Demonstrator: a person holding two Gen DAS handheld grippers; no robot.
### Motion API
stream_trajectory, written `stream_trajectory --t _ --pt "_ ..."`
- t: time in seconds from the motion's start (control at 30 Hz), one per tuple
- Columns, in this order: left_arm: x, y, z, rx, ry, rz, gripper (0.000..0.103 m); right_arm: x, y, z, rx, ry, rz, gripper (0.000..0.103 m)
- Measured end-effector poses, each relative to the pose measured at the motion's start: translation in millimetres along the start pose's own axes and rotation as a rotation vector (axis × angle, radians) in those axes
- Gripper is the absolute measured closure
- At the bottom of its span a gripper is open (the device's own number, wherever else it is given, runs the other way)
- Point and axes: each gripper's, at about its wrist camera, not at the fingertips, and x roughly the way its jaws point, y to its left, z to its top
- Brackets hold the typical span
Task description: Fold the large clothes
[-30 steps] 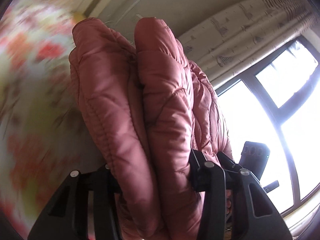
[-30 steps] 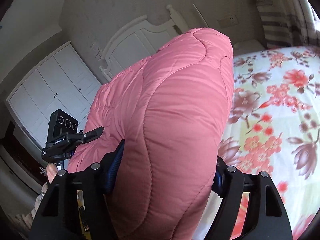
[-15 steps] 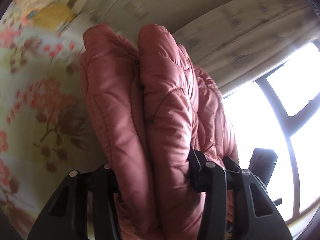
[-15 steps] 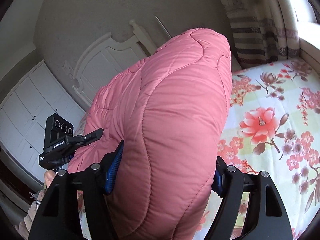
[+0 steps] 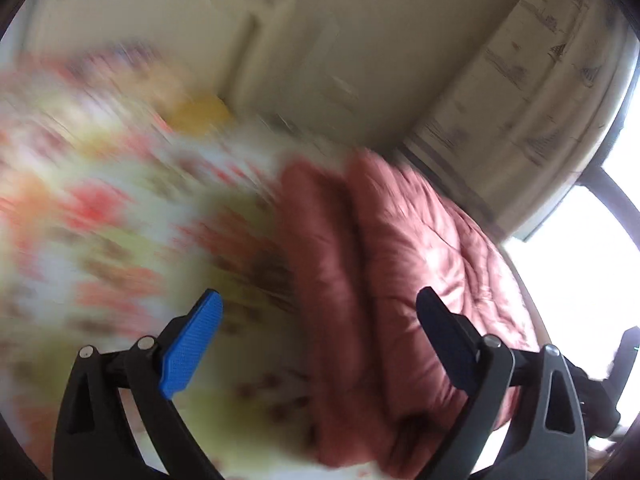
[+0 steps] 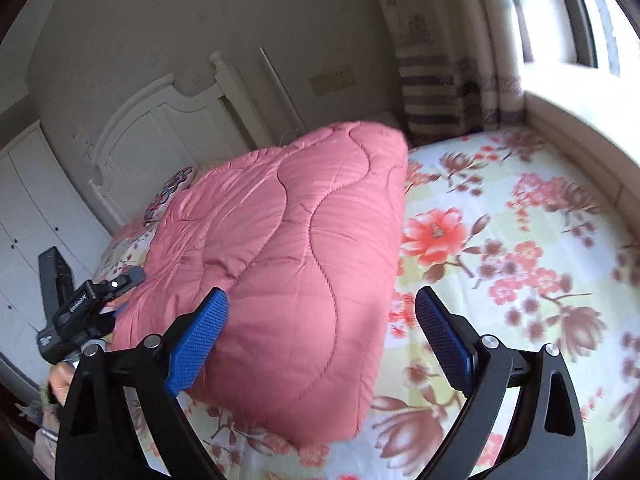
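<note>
A folded pink quilted jacket (image 6: 280,264) lies on the flowered bedsheet (image 6: 500,248). My right gripper (image 6: 322,336) is open, its blue pads (image 6: 198,344) spread on either side of the jacket's near end without holding it. My left gripper (image 5: 320,340) is open too; the jacket (image 5: 384,280) lies between and beyond its fingers, blurred by motion. The left gripper also shows in the right wrist view (image 6: 76,312), at the jacket's left side.
A white headboard (image 6: 160,136) and white wardrobe (image 6: 24,208) stand at the bed's far side. A striped curtain (image 6: 448,92) and a window ledge (image 6: 580,120) border the bed on the right. A yellow object (image 5: 200,114) lies blurred near the wall.
Both grippers have opened and let go of the jacket, which has dropped from upright in the jaws to lying flat on the bed. The left view is swinging.
</note>
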Motion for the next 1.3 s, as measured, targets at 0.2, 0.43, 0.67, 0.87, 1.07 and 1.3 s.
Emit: stream_trajectory --t 0.2,0.43,0.67,0.87,1.07,1.3 --pt "-139 -78 -28 0.338 -0.372 0.322 0.002 -121 50 -23 -0.212 -0.303 -0.088 0.005" --pt "-232 -113 -82 0.325 -0.434 0.300 0.002 -175 84 -61 -0.320 -0.347 -0.149 0.005" --pt "-225 -107 -145 0.314 -0.301 0.289 0.002 -166 80 -118 -0.321 -0.257 -0.184 0.005" --pt "-207 -102 -165 0.337 -0.273 0.277 0.002 -149 73 -138 -0.281 -0.225 -0.195 0.005" --pt "-199 -101 -170 0.340 -0.263 0.278 0.002 -147 83 -142 -0.325 -0.249 -0.206 0.005" --pt "-197 -99 -172 0.334 -0.249 0.290 0.002 -146 81 -143 -0.313 -0.253 -0.196 0.005"
